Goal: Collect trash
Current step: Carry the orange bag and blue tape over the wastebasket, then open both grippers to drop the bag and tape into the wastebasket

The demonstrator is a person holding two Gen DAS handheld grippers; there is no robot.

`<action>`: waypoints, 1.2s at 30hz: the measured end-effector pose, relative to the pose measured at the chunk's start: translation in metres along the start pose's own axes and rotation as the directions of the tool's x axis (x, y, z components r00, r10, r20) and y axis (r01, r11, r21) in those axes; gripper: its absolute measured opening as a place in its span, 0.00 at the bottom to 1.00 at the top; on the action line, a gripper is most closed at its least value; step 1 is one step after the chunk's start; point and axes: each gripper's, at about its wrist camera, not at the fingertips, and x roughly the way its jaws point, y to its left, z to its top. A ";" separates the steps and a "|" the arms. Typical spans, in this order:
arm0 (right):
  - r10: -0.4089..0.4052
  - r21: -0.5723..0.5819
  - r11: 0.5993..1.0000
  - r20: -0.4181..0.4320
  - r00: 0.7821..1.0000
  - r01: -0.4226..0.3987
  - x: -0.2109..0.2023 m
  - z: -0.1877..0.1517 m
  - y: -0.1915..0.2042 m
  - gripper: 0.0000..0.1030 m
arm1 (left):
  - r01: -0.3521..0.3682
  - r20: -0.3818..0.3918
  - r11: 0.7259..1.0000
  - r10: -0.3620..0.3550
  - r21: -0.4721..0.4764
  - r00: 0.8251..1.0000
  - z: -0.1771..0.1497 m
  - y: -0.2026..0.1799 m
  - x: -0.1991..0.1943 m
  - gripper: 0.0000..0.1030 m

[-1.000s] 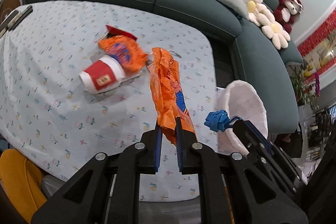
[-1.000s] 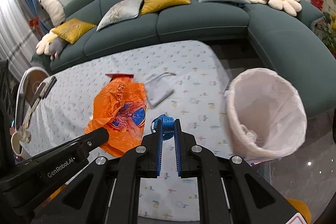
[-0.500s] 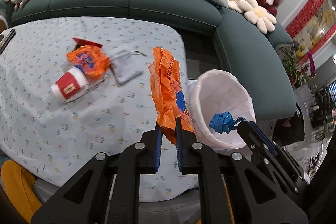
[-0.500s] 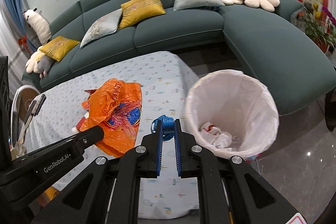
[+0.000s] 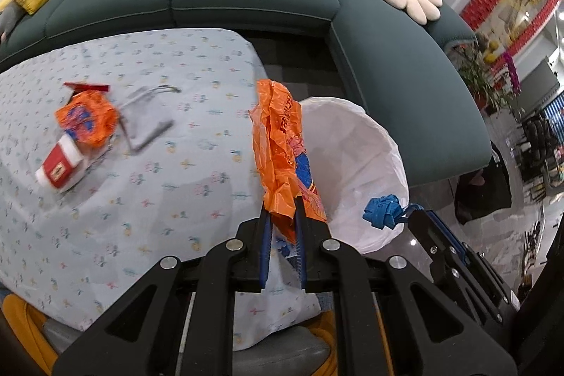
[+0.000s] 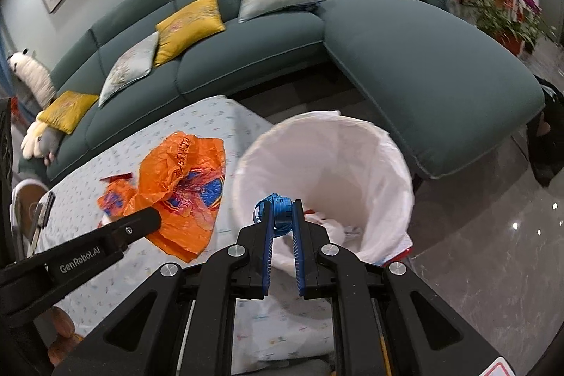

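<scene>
My left gripper (image 5: 282, 217) is shut on an orange plastic bag (image 5: 283, 143) and holds it in the air beside the rim of the white-lined trash bin (image 5: 366, 164). The bag also shows in the right wrist view (image 6: 183, 185). My right gripper (image 6: 282, 217) is shut on a crumpled blue scrap (image 6: 278, 208) over the near rim of the bin (image 6: 352, 164); the scrap also shows in the left wrist view (image 5: 382, 210). White crumpled trash (image 6: 328, 224) lies inside the bin.
On the flower-print table (image 5: 158, 164) lie a red and white paper cup (image 5: 60, 162), a second crumpled orange bag (image 5: 86, 120), a red scrap (image 5: 86, 86) and a grey pouch (image 5: 148, 118). A dark green sofa (image 6: 405, 51) curves behind the table and bin.
Both grippers have moved right from over the table to the bin, each carrying its piece. The blue scrap now hangs over the bin opening and the orange bag is at its rim.
</scene>
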 end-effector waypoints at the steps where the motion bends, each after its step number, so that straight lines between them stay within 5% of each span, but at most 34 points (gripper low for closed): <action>1: -0.007 0.010 1.000 -0.001 1.000 0.007 0.002 0.001 -0.006 0.10 | 0.001 -0.003 1.000 -0.001 0.006 1.000 0.001 -0.004 0.003 0.11; 11: -0.046 0.072 0.996 -0.022 0.999 0.048 0.022 0.012 -0.044 0.10 | 0.028 -0.041 0.997 -0.025 0.077 0.999 0.015 -0.045 0.041 0.15; 16: -0.054 0.081 0.995 -0.034 0.998 0.057 0.032 0.016 -0.050 0.10 | 0.011 -0.025 0.997 -0.009 0.070 1.000 0.020 -0.049 0.049 0.31; 29: -0.045 0.045 0.998 -0.040 0.998 0.047 0.050 0.029 -0.026 0.11 | -0.025 -0.027 1.000 0.025 0.014 0.999 0.021 -0.014 0.054 0.42; 36: -0.047 0.010 0.999 -0.028 0.998 0.048 0.050 0.035 -0.006 0.25 | -0.056 -0.006 0.998 0.056 -0.019 0.998 0.023 0.005 0.049 0.51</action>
